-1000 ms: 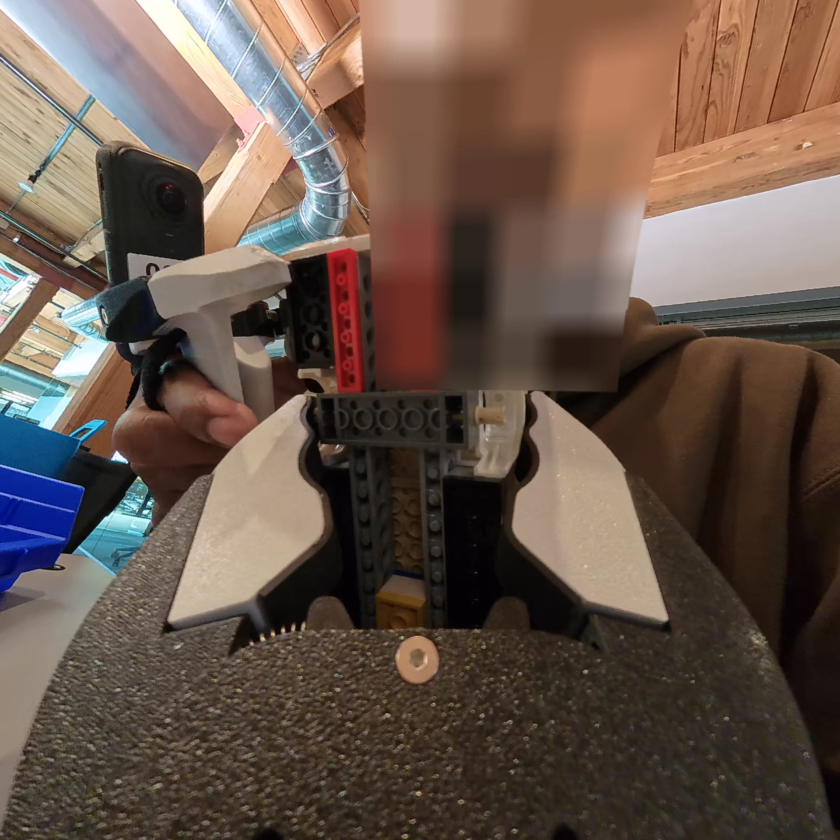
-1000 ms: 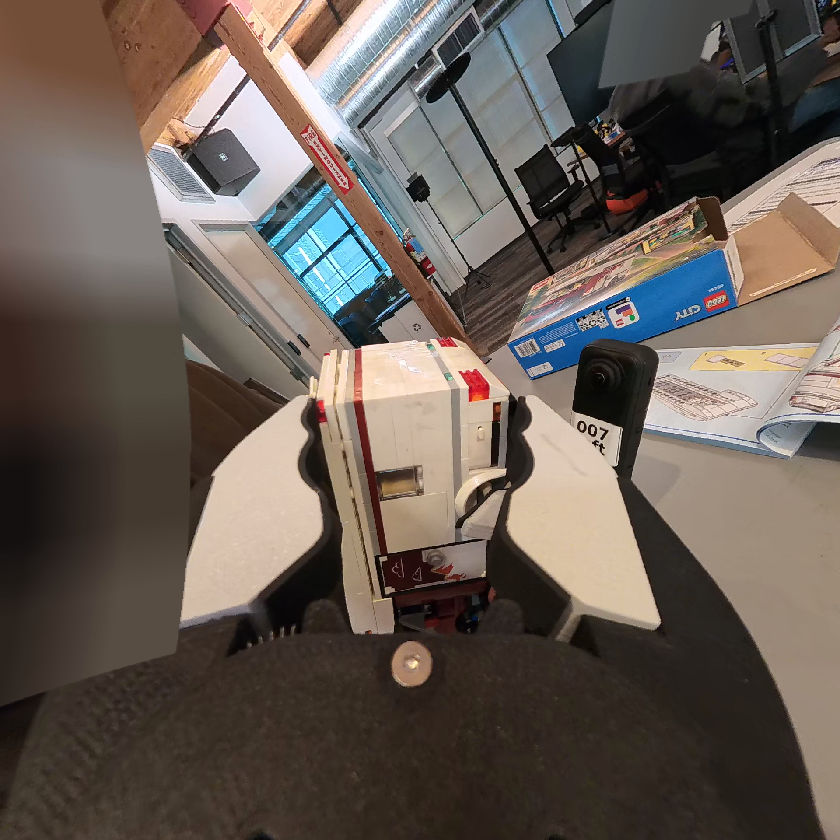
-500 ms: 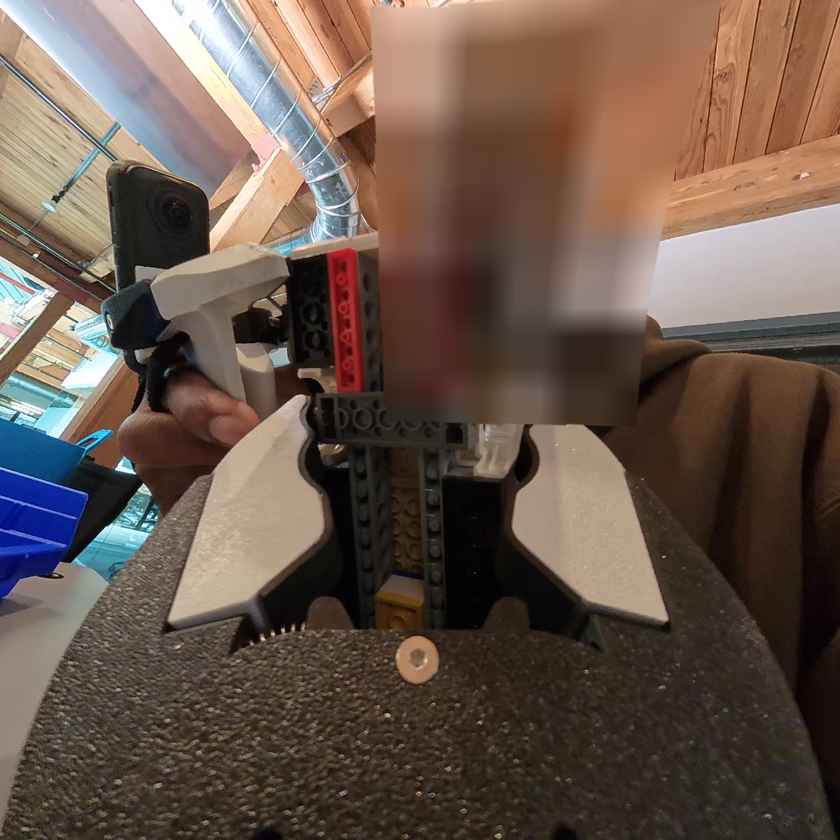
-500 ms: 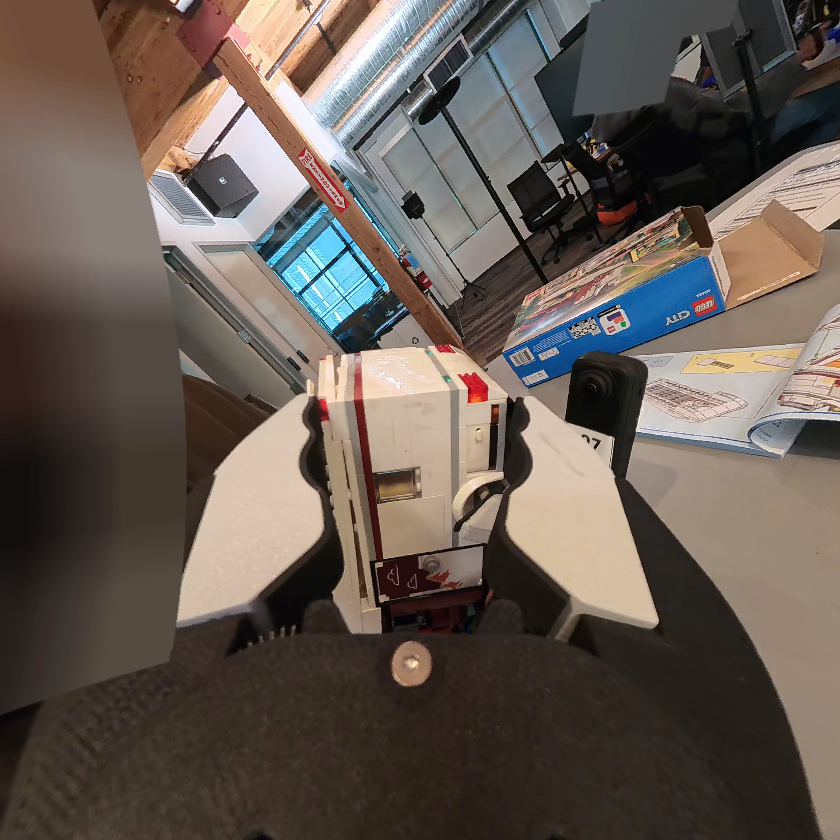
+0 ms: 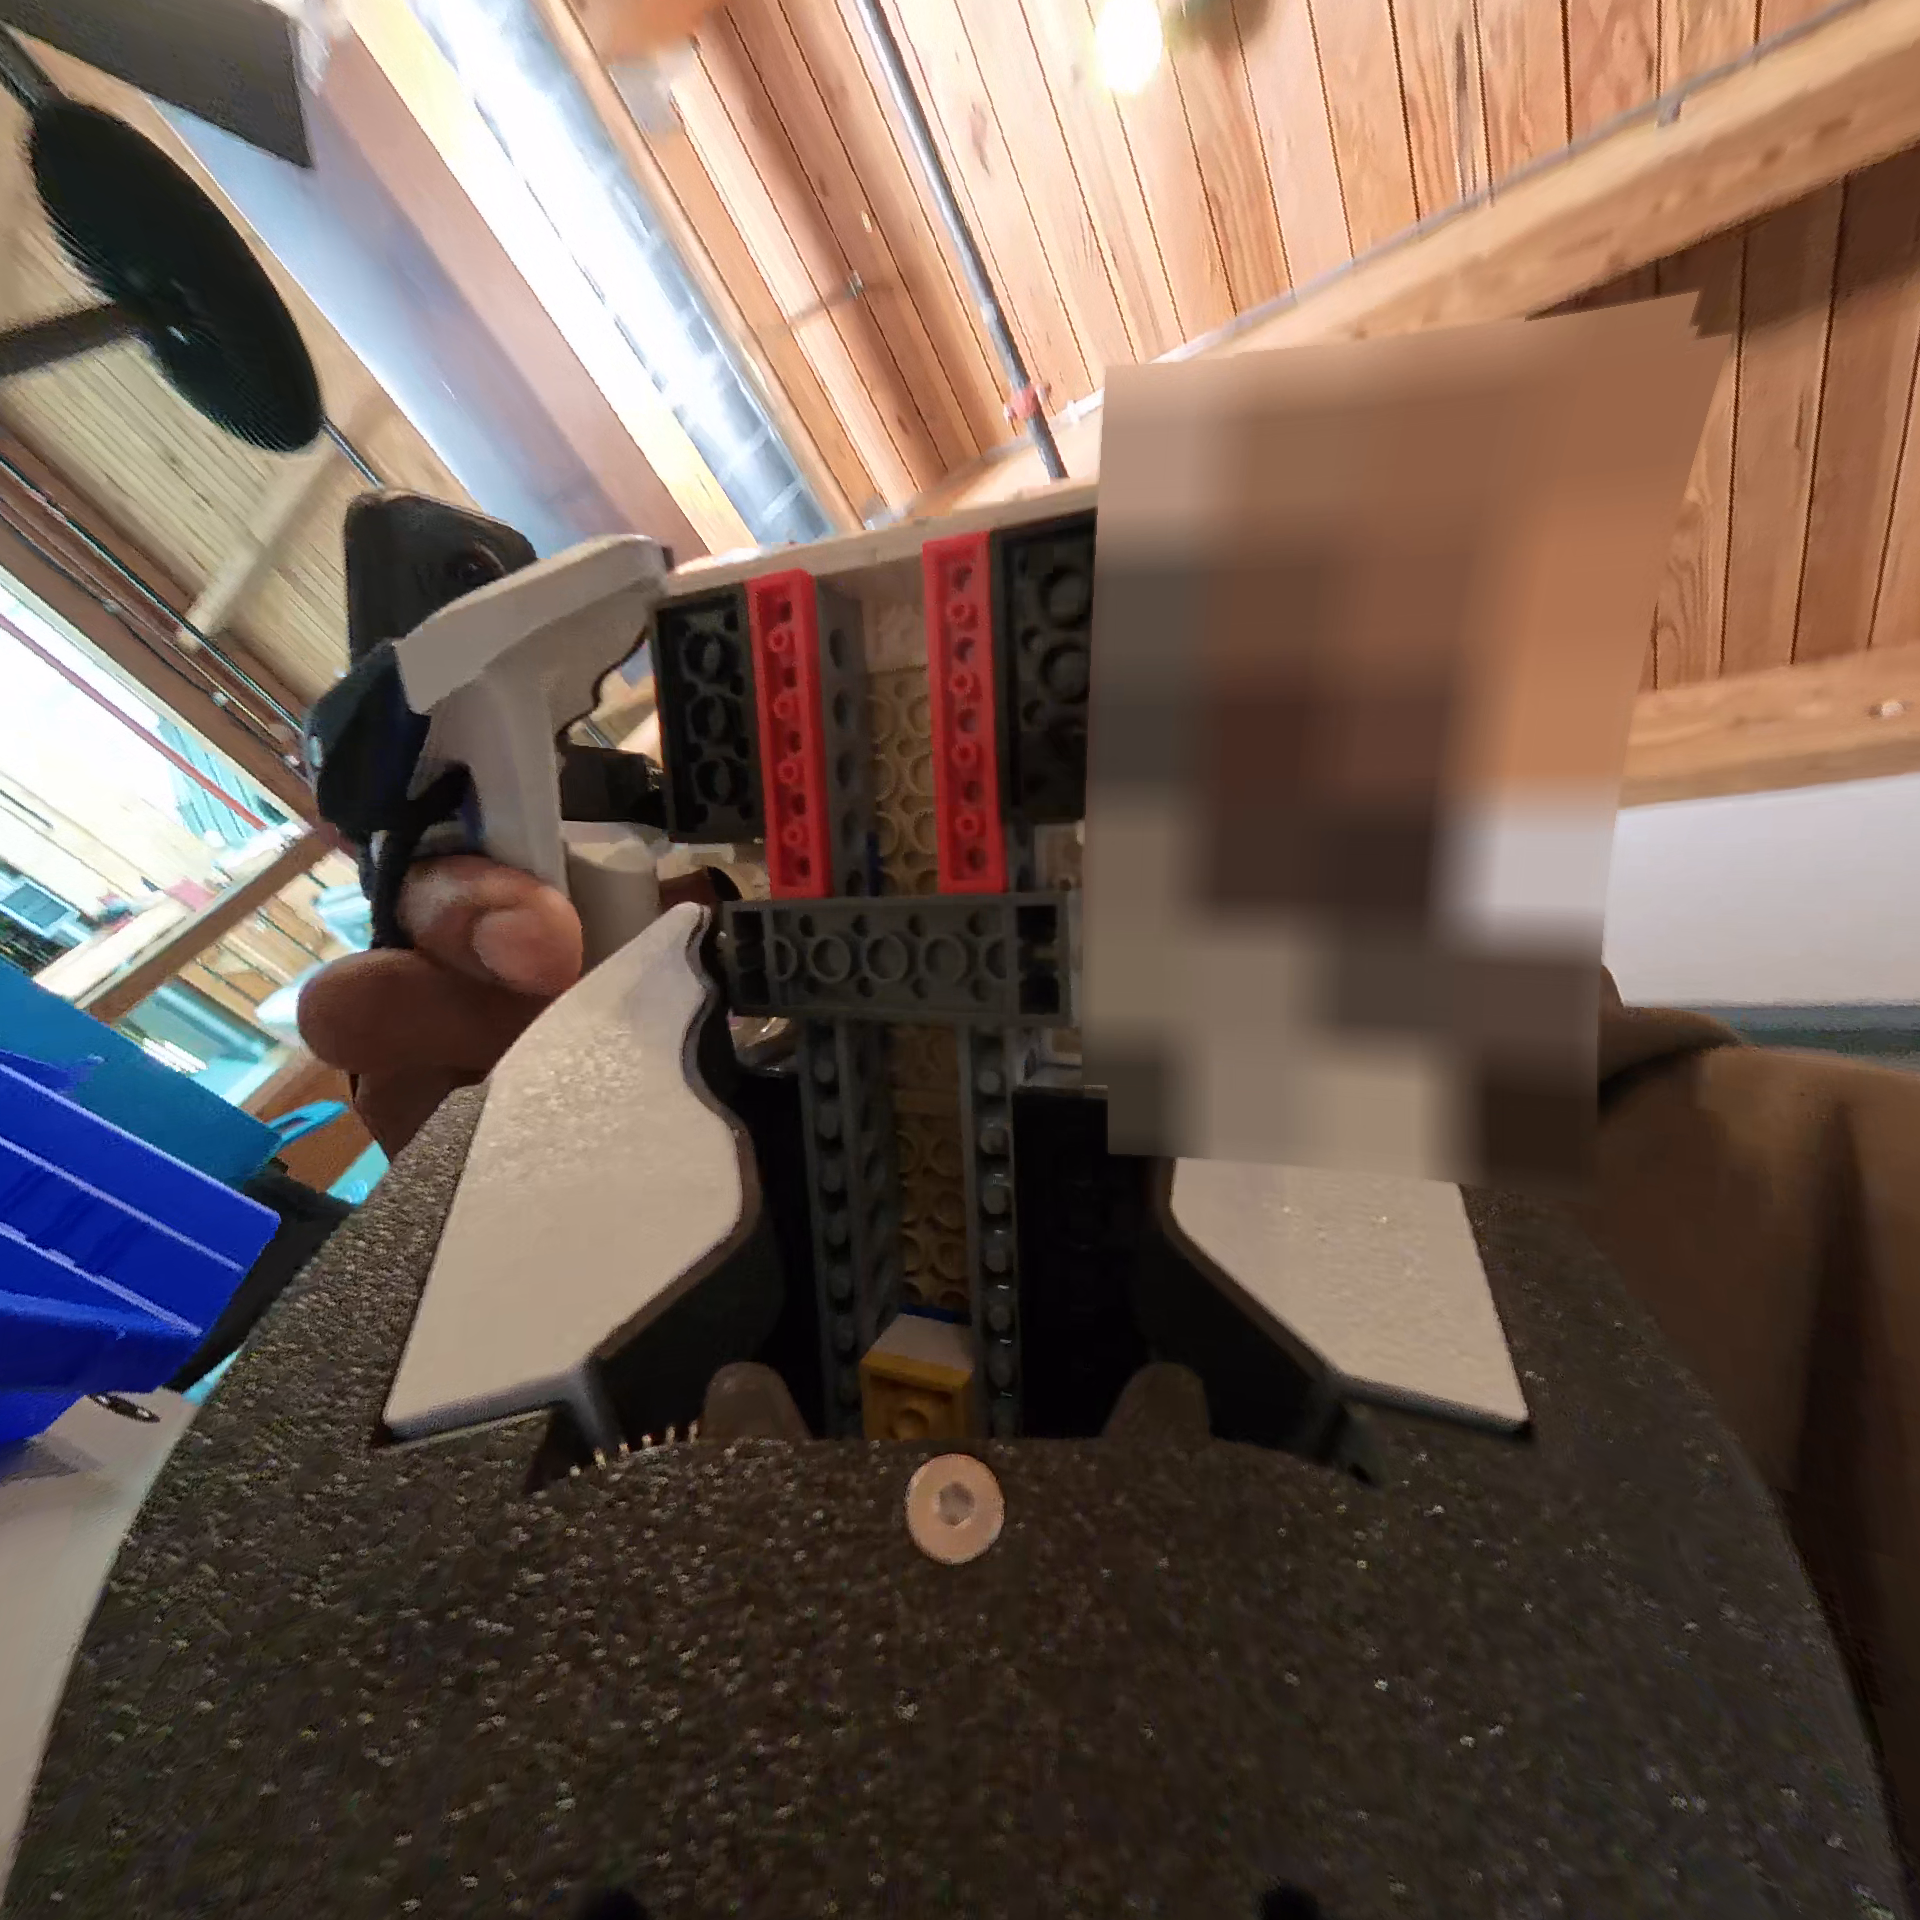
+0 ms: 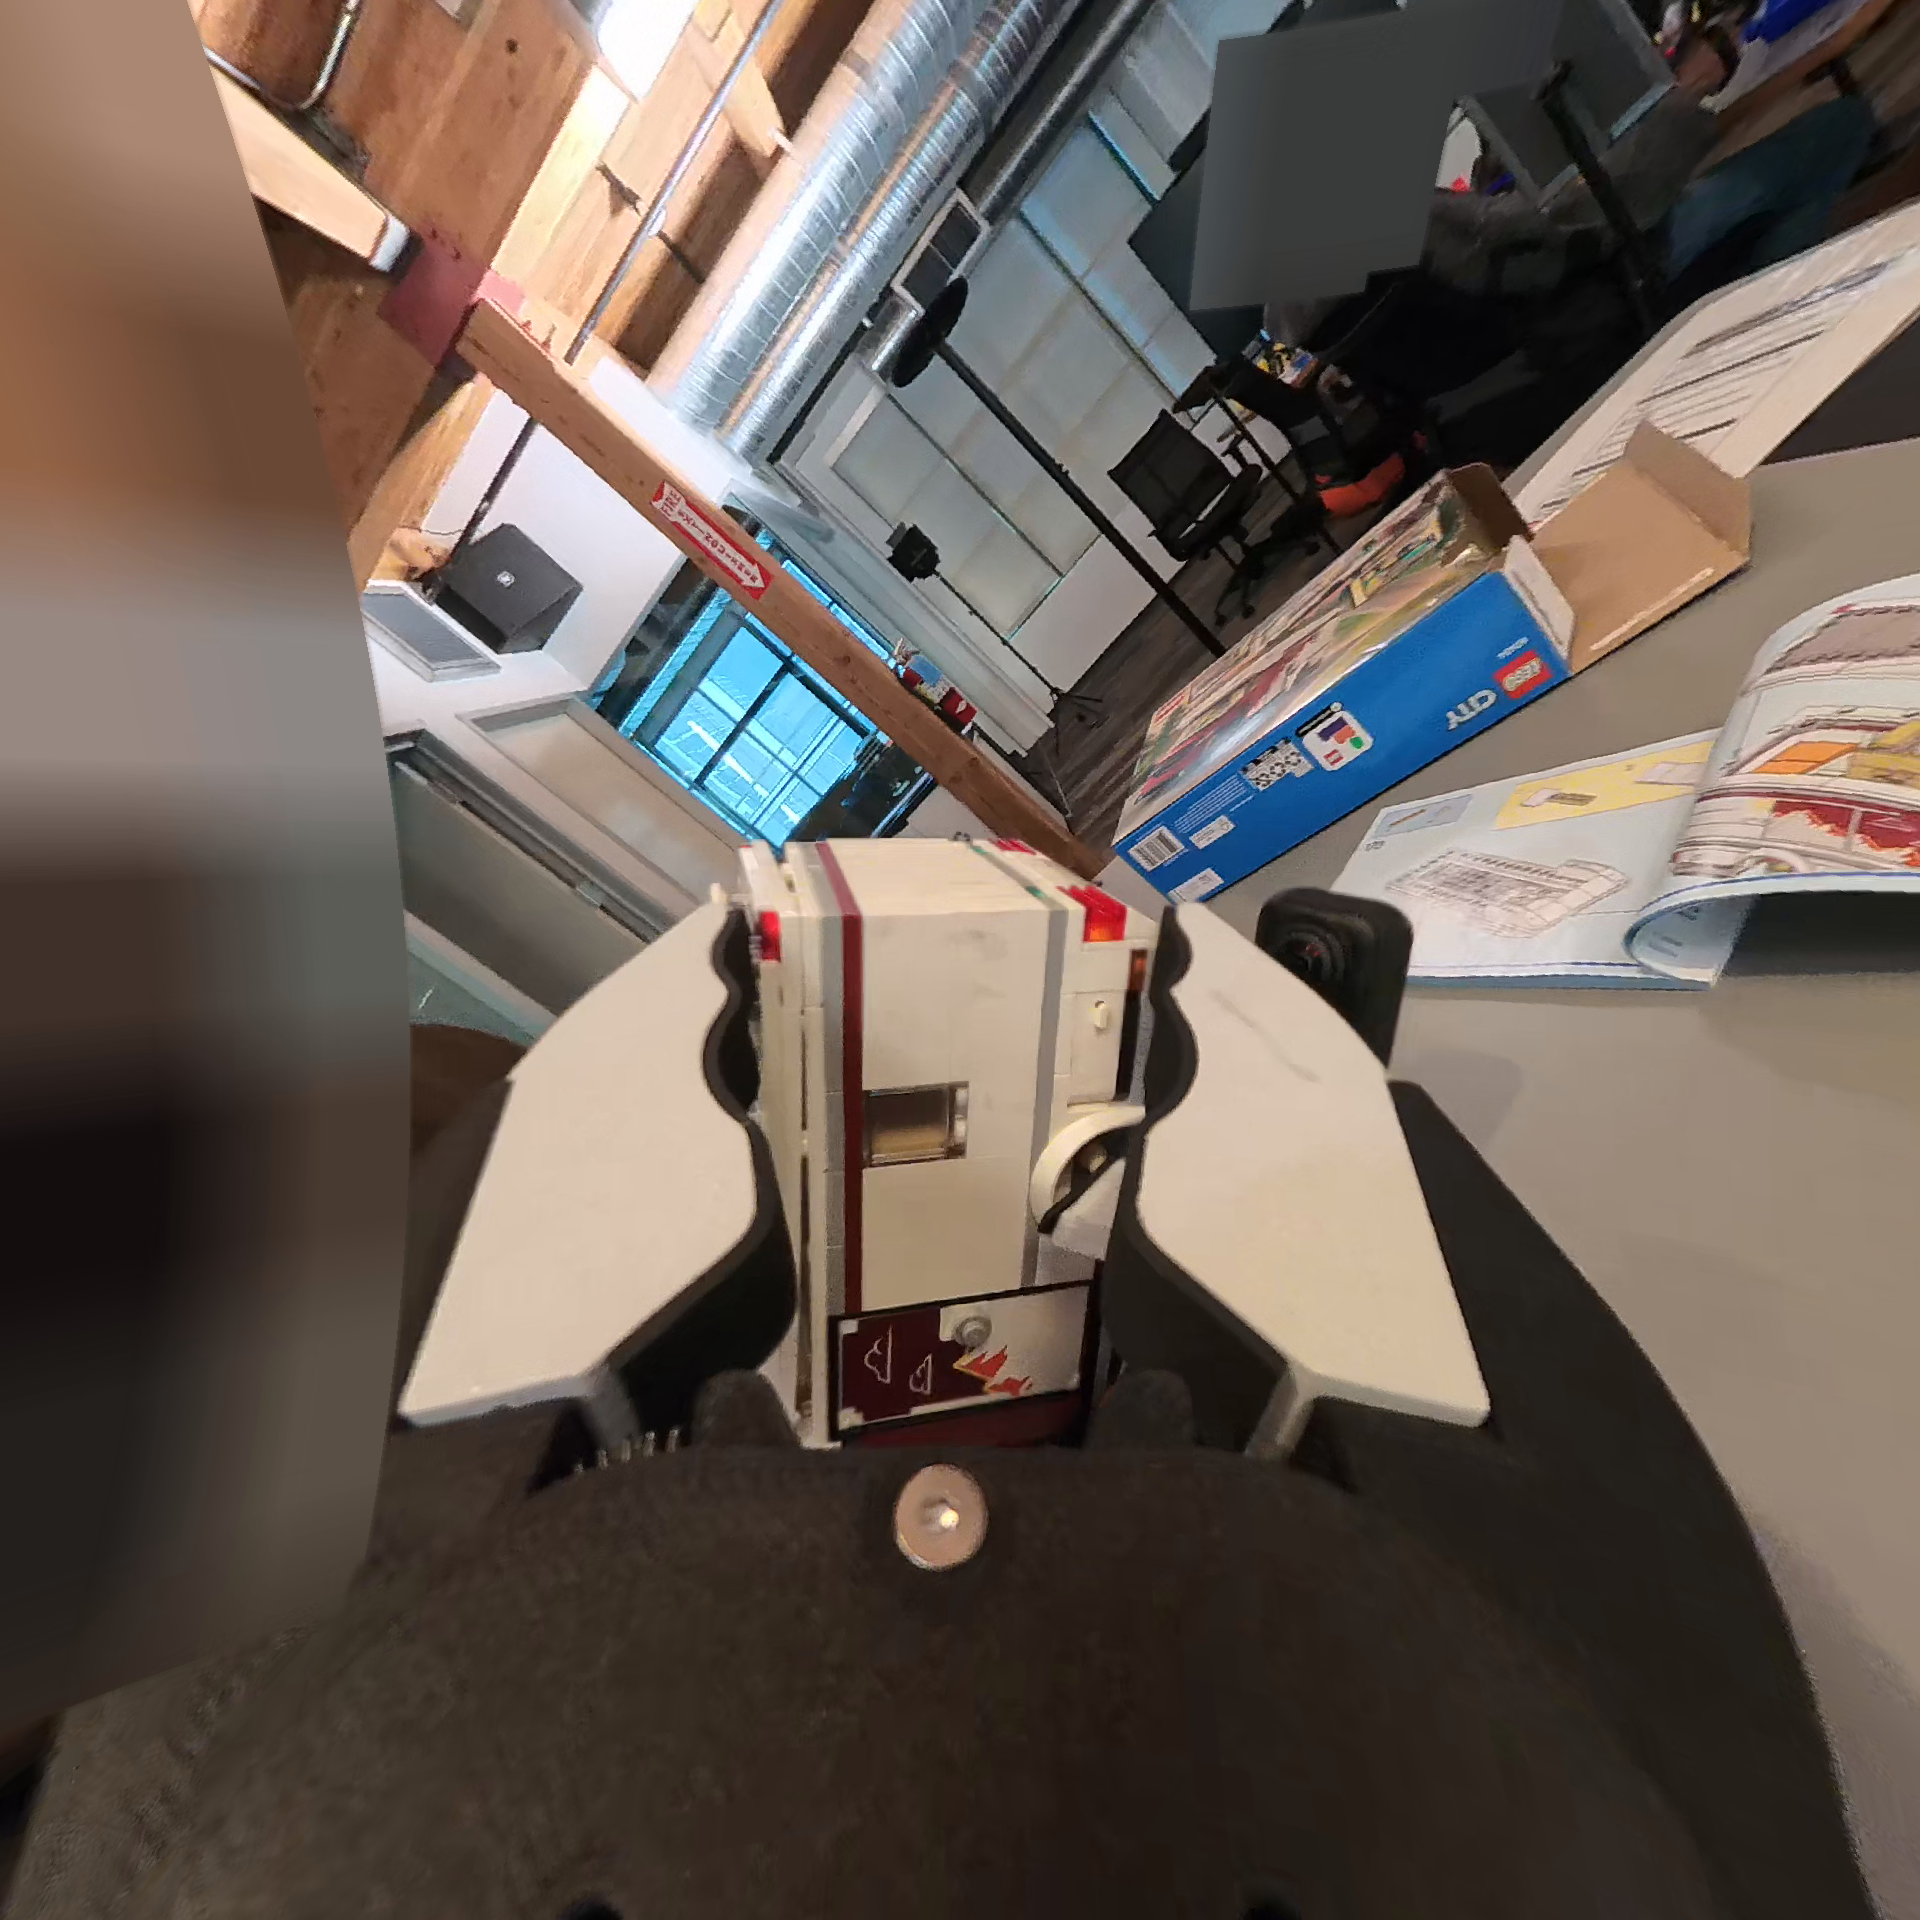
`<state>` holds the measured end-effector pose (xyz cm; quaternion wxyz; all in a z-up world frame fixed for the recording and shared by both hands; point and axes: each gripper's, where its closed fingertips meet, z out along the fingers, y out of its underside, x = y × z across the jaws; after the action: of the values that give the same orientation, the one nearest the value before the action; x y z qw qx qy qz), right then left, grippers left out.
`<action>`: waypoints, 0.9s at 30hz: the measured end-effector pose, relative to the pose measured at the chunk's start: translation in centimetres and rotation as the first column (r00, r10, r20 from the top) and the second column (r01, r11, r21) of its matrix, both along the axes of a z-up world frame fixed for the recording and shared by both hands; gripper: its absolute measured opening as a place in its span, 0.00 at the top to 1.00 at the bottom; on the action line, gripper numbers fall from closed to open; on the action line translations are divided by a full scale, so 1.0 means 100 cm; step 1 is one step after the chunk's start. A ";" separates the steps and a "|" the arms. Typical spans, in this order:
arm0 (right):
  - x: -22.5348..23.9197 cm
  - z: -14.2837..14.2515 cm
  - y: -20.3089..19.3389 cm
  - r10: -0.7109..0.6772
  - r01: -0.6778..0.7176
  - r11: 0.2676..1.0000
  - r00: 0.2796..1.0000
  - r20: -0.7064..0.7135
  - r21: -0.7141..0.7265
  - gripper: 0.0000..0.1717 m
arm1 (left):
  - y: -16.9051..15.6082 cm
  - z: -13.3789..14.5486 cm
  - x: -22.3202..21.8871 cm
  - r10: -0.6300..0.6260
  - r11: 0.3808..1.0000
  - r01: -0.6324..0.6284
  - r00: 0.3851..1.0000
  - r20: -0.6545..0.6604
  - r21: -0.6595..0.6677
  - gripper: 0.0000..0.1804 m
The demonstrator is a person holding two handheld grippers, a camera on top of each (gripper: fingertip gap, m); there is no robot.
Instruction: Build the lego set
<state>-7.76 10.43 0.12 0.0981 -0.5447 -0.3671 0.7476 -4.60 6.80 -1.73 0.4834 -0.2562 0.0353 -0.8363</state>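
Observation:
Both grippers hold one brick-built vehicle model off the table. In the left wrist view I see its underside (image 5: 894, 956), with grey, red, tan and black bricks. My left gripper (image 5: 960, 925) is shut on it; its left finger (image 5: 623, 1122) presses the grey cross plate, and its right fingertip is hidden by a blur patch. In the right wrist view the model's white body (image 6: 935, 1018) has a dark red stripe. My right gripper (image 6: 951, 925) is shut on it, both pads against its sides. The right gripper also shows in the left wrist view (image 5: 520, 665), in a hand (image 5: 447, 966).
A grey table (image 6: 1662, 1195) carries a blue cardboard box (image 6: 1351, 707) with an open flap and an open instruction booklet (image 6: 1662, 862). Blue bins (image 5: 104, 1195) stand at the left. A person's brown sleeve (image 5: 1766, 1247) is close on the right. The gap from one gripper's tips to the other's is roughly 5 centimeters.
Both views have rolled and tipped as the model turned. More of the underside shows, with a second red beam. The right gripper's fingers have closed in a little on the white body.

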 end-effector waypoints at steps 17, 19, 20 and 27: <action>0.004 0.006 0.036 -0.191 0.155 0.840 0.981 0.016 0.520 0.56 | 0.037 -0.007 -0.035 0.332 0.894 -0.287 0.940 0.078 -0.345 0.53; 0.009 0.004 0.024 -0.149 0.096 0.731 0.989 0.021 0.676 0.57 | 0.041 -0.012 -0.043 0.389 0.854 -0.345 0.921 0.037 -0.389 0.53; 0.012 0.004 0.016 -0.115 0.060 0.681 0.993 0.026 0.730 0.57 | 0.043 -0.015 -0.047 0.413 0.835 -0.369 0.910 0.022 -0.407 0.53; 0.016 -0.003 -0.021 0.066 -0.084 0.480 0.996 0.059 0.873 0.65 | 0.041 -0.022 -0.063 0.484 0.774 -0.442 0.875 -0.026 -0.454 0.53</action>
<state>-6.18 8.34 -0.17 0.3254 -0.4092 -0.7203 0.4559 -10.89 10.92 -3.91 0.6034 -0.3221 -0.2437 -0.6876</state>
